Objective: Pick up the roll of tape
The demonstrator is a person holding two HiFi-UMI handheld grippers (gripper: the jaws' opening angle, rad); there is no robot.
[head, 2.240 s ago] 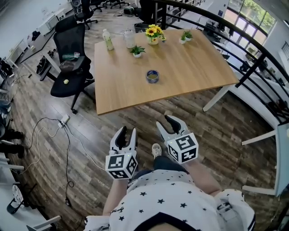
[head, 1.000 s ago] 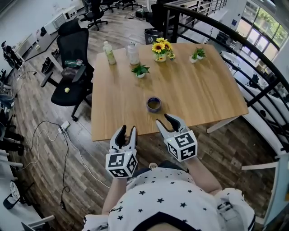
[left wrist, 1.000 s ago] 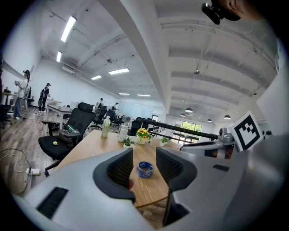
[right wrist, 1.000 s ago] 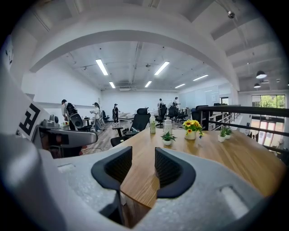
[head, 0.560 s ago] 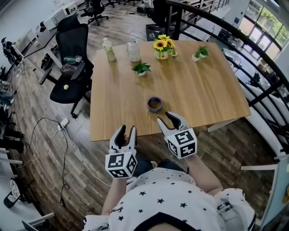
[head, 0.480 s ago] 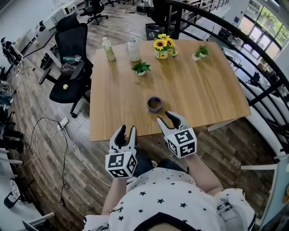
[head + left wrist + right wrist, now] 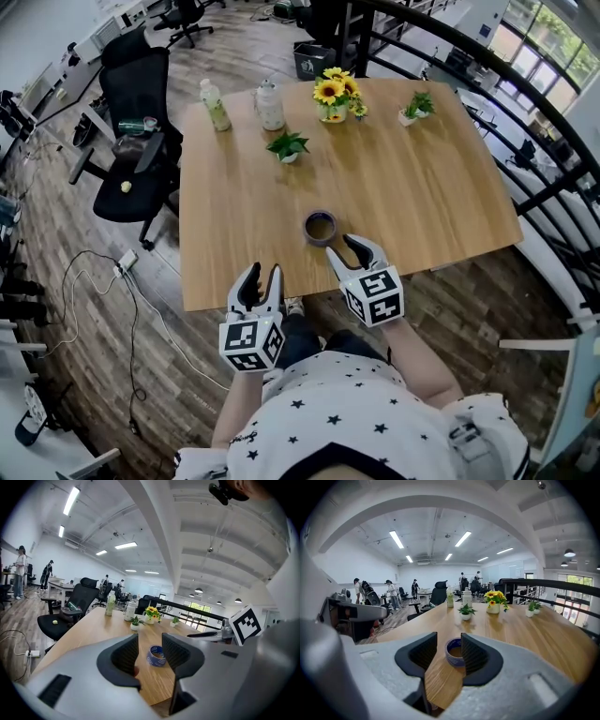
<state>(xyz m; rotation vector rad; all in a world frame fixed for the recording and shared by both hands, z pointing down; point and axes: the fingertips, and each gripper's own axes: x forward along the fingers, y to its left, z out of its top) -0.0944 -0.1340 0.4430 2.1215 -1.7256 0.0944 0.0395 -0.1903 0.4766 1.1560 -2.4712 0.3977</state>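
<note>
Head view: tape lies flat near the counter's front edge, just beyond the right gripper; the left gripper hovers at that edge.
Left gripper view: jaws apart, tape seen ahead through the gap.
Right gripper view: jaws apart, tape just past their tips.

White star-print shirt, grey left gripper and right gripper, black ribbed jaws

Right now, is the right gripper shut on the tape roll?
No: in the right gripper view the right gripper has its jaws apart, and the roll of tape lies on the table just beyond them.
</note>
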